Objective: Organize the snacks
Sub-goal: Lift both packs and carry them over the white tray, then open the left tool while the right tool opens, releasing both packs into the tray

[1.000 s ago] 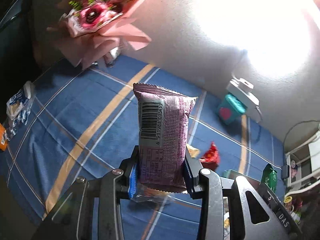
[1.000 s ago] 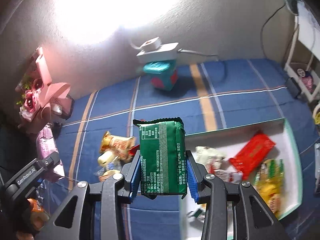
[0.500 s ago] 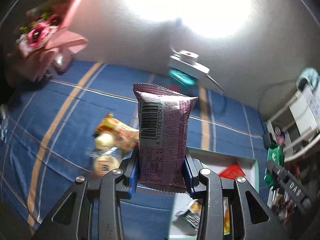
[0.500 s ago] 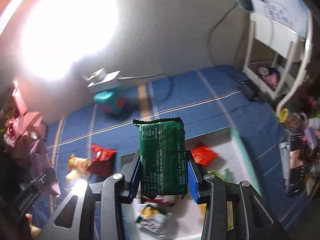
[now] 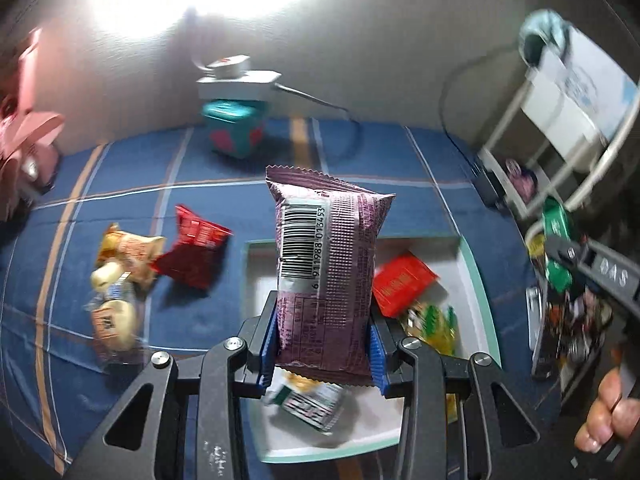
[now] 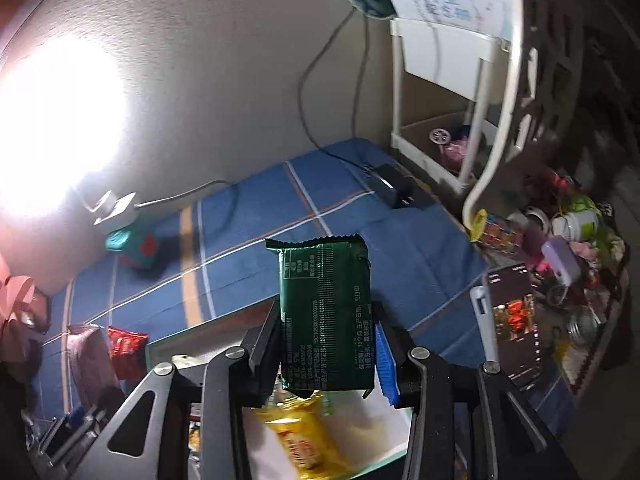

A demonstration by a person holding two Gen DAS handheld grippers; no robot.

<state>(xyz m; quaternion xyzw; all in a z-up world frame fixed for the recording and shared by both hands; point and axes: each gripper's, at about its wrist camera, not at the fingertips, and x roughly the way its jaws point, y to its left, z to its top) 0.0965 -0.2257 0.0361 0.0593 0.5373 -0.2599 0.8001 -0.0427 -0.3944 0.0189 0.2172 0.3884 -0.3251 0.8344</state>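
Two grippers (image 5: 324, 356) (image 6: 326, 364), one white box (image 5: 478, 280), two red packets (image 5: 192, 252) (image 5: 402, 282), one purple packet (image 5: 326, 276), one green packet (image 6: 326, 320)

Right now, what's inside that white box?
The box holds a red packet, a yellow-green one and a silver-green one. The purple packet hides the middle.

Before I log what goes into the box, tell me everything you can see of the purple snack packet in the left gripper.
The purple snack packet is a glossy, pillow-shaped foil wrapper with a crimped, serrated top seal. Its back faces the camera: a white barcode panel and small print. It stands upright, slightly tilted, its lower part clamped between the blue pads of the left gripper, held in the air over the white box. Nothing else touches it.
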